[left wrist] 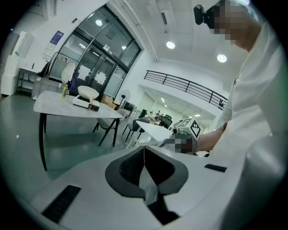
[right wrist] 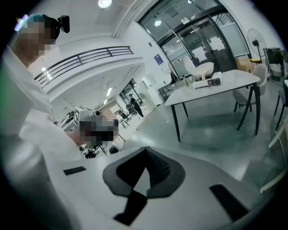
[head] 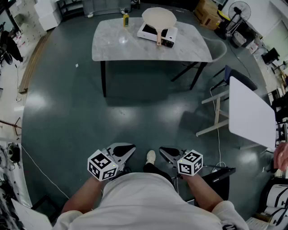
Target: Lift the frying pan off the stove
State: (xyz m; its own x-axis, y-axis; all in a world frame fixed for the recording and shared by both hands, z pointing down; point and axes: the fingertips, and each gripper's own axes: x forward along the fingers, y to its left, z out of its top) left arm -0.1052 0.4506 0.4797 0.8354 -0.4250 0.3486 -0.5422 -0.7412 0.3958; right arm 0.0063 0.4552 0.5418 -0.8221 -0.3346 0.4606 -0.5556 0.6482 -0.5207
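Note:
A cream frying pan (head: 158,19) with a wooden handle rests on a white portable stove (head: 167,35) on the grey table (head: 135,47) far ahead. The left gripper view shows pan (left wrist: 87,92) and stove (left wrist: 83,103) small on that table; the right gripper view shows the pan (right wrist: 202,68) far off too. My left gripper (head: 128,150) and right gripper (head: 165,152) are held close to my body, both shut and empty, several steps away from the table. In their own views the left gripper (left wrist: 144,152) and right gripper (right wrist: 146,155) jaws meet with nothing between.
A small yellow bottle (head: 126,20) stands on the table's far side. A white folding table (head: 249,112) and a chair (head: 218,49) stand to the right. Cables (head: 218,168) lie on the dark floor by my feet. Boxes (head: 209,11) and a fan (head: 238,9) are at the back right.

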